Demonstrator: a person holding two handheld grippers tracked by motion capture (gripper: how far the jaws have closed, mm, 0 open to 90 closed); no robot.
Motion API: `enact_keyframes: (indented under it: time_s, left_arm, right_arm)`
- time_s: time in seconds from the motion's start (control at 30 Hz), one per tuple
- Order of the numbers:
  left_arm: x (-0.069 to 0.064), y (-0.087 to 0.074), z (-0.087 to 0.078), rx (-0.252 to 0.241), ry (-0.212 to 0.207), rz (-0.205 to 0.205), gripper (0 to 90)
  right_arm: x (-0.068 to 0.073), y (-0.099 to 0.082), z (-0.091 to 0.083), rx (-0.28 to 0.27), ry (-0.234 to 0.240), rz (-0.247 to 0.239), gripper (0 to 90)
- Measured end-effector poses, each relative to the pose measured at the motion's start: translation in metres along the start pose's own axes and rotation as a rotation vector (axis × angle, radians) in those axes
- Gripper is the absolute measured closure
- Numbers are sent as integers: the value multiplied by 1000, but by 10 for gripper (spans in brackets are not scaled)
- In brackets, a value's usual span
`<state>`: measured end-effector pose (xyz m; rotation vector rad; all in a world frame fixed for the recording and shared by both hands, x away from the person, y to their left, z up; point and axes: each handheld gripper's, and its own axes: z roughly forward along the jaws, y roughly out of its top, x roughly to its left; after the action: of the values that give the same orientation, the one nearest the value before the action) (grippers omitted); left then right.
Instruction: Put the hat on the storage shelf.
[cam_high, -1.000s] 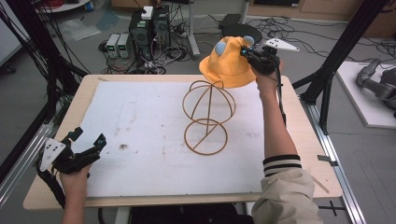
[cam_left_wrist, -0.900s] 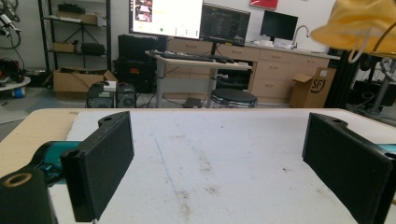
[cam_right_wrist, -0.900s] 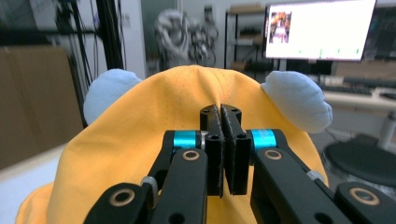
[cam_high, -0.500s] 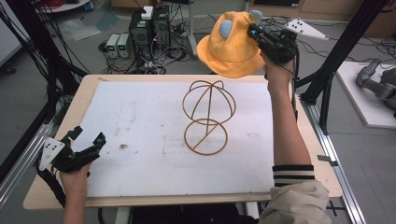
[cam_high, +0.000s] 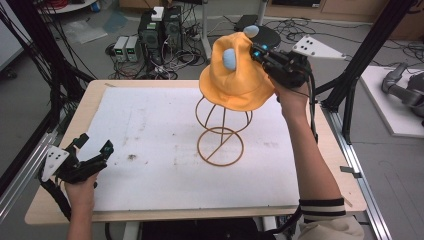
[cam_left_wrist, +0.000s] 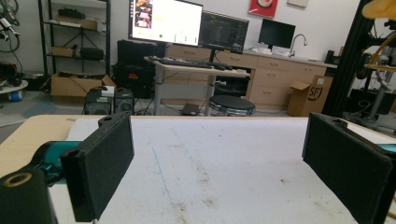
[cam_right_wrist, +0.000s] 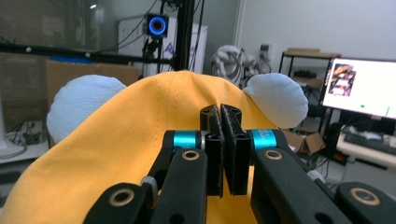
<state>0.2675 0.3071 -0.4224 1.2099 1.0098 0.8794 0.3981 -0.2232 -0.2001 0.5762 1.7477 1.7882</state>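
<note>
An orange hat (cam_high: 235, 77) with pale blue ears hangs over the top of a gold wire stand (cam_high: 221, 135) at the middle of the white table mat (cam_high: 150, 125). My right gripper (cam_high: 261, 54) is shut on the hat's fabric at its upper right side. In the right gripper view the two black jaws press together on the orange hat (cam_right_wrist: 140, 154) at my right gripper (cam_right_wrist: 226, 135), with a blue ear on each side. My left gripper (cam_high: 95, 152) rests open near the table's front left corner, and in the left gripper view my left gripper (cam_left_wrist: 215, 172) has nothing between its jaws.
The wooden table's edge (cam_high: 60, 150) runs close to the left hand. Black frame posts (cam_high: 357, 70) stand to the right. Computers and cables (cam_high: 155, 35) lie on the floor behind the table. A stool (cam_left_wrist: 232, 105) and desk with monitors stand beyond.
The right gripper has carried the hat leftward and down, from beyond the table's far right to over the top of the wire stand. The left gripper has stayed put.
</note>
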Motion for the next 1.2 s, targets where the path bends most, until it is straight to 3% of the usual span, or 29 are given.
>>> enact_keyframes:
  time_s: [0.23, 0.53, 0.87, 0.93, 1.0, 1.03, 1.07, 1.2]
  left_arm:
    - [0, 0, 2, -4, -3, -4, 94]
    - [2, 0, 2, -4, 1, -9, 94]
    - [2, 0, 1, -6, 3, -11, 94]
    - [2, 0, 1, -8, 1, -13, 94]
    - [1, 1, 1, -8, 0, -12, 94]
    - [1, 1, 1, -8, -1, -12, 94]
    - [1, 1, 1, -9, -2, -14, 94]
    - [-1, 1, 1, -9, -7, -11, 94]
  right_arm:
    - [11, -19, 4, 59, 18, -4, 887]
    - [30, -47, -4, 132, 62, -20, 886]
    - [39, -58, -6, 166, 78, -27, 875]
    - [39, -59, -8, 165, 78, -11, 720]
    - [41, -60, -10, 147, 53, -35, 580]
    - [41, -60, -10, 147, 53, -35, 580]
    - [42, -60, -14, 120, 16, -42, 424]
    - [38, -55, -21, 62, -29, -16, 261]
